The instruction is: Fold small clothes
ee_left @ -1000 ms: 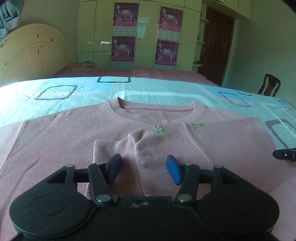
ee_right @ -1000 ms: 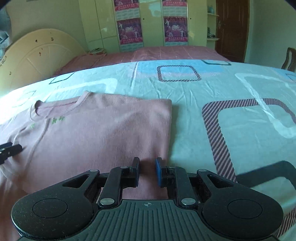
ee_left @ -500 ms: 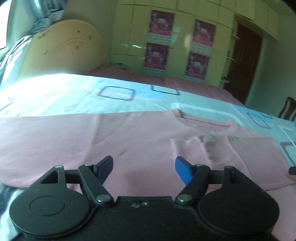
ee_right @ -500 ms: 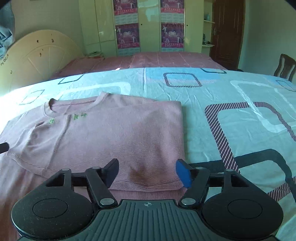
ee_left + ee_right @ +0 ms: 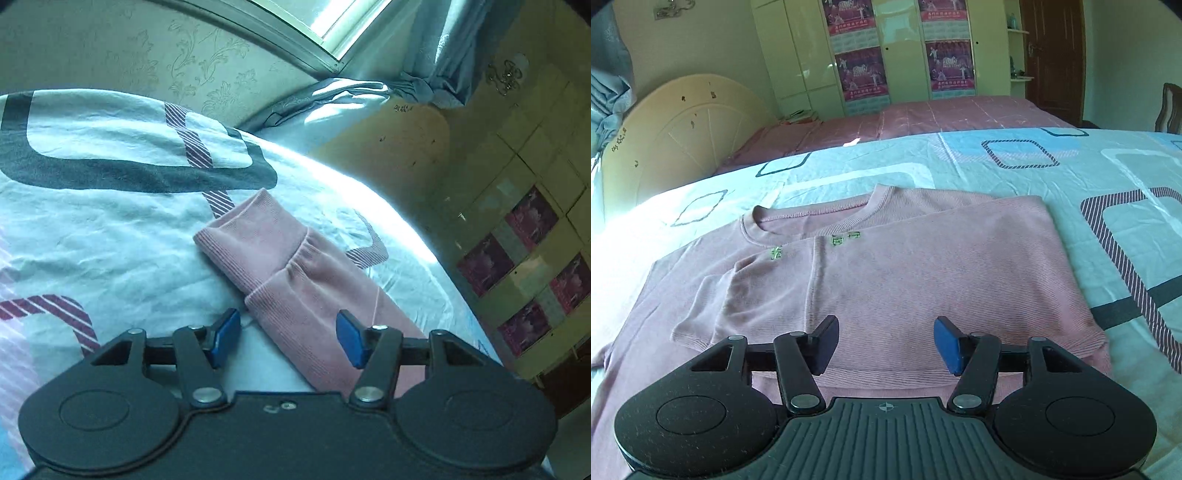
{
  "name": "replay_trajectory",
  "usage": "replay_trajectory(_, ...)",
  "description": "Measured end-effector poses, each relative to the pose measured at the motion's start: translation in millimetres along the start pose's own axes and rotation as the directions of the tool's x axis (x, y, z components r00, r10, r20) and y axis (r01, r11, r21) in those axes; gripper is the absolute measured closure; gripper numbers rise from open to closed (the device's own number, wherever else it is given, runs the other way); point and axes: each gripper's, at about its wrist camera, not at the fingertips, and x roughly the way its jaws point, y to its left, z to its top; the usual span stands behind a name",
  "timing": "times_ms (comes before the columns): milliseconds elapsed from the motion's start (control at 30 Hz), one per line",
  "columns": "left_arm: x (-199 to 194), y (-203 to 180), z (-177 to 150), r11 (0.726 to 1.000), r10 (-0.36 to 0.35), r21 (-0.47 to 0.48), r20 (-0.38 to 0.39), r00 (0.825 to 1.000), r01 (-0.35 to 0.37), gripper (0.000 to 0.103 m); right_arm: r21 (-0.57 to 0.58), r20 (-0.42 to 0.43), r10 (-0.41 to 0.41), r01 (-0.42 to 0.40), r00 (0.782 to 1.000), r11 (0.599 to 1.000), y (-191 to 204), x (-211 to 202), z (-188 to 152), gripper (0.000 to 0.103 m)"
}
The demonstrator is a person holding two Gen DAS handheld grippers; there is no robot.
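A pink ribbed sweater [image 5: 905, 280] lies flat on the patterned bed sheet [image 5: 1071, 173], its right side folded over the chest. My right gripper [image 5: 885, 345] is open and empty, just above the folded hem. In the left wrist view the sweater's left sleeve [image 5: 295, 273] lies stretched out on the sheet [image 5: 110, 236], cuff pointing away. My left gripper [image 5: 288, 338] is open and empty, low over the sleeve, with the sleeve running between its blue pads [image 5: 351, 341].
A cream headboard [image 5: 683, 140] stands at the left, with a second pink bed [image 5: 905, 118] and a wardrobe with posters [image 5: 897, 51] behind. A curtain and window [image 5: 369, 55] are beyond the sleeve. A chair [image 5: 1169, 107] stands at the far right.
My right gripper has opened, let go of the folded side and drawn back a little. My left gripper has swung far left, from the sweater's body out to the left sleeve, staying open.
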Motion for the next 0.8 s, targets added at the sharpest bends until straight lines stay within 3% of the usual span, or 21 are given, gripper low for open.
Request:
replay_trajectory(133,15.5,11.2,8.9,0.995,-0.046,-0.084,0.030,0.998,0.048,0.052,0.031,-0.004,-0.012,0.013,1.000,0.999,5.9,1.3,6.1,0.045)
replay_trajectory(200,20.9,17.9,9.5,0.993,-0.042,-0.112,0.047,0.998,0.047,0.063,0.033,-0.005,-0.017,0.017,1.000,0.999,7.8,1.3,7.8,0.045)
replay_trajectory(267,26.8,19.2,11.9,0.991,-0.024,-0.129,0.034,0.999,0.028,0.089,0.030,-0.006,-0.024,0.024,1.000,0.999,9.4,1.4,8.4,0.045)
replay_trajectory(300,27.8,17.1,13.1,0.991,-0.027,-0.133,0.029,0.999,0.031,0.089,0.029,-0.005,-0.026,0.026,1.000,0.999,9.4,1.3,8.8,0.045)
replay_trajectory(400,18.6,-27.1,10.2,0.994,-0.103,0.041,0.051,0.993,0.101,0.089,0.031,-0.004,-0.033,0.034,0.999,0.999,8.4,1.3,8.8,0.045)
replay_trajectory(467,13.5,-64.8,0.1,0.973,-0.182,0.148,0.024,0.983,0.177,0.090,0.042,-0.001,-0.031,0.031,1.000,0.999,6.2,0.3,8.6,0.045)
replay_trajectory(567,8.0,-135.7,-31.8,0.907,-0.294,0.297,-0.059,0.954,0.298,0.090,0.051,0.007,-0.028,0.027,1.000,0.998,3.1,-2.4,9.2,0.045)
replay_trajectory(733,-3.3,-249.6,-125.4,0.758,-0.404,0.435,-0.273,0.873,0.486,0.091,0.059,0.037,-0.025,0.023,0.999,0.998,-7.8,-13.1,11.0,0.045)
replay_trajectory(800,-7.6,-290.3,-167.3,0.681,-0.417,0.492,-0.347,0.840,0.541,0.091,0.054,0.051,-0.028,0.026,0.998,0.998,-15.1,-18.8,12.9,0.045)
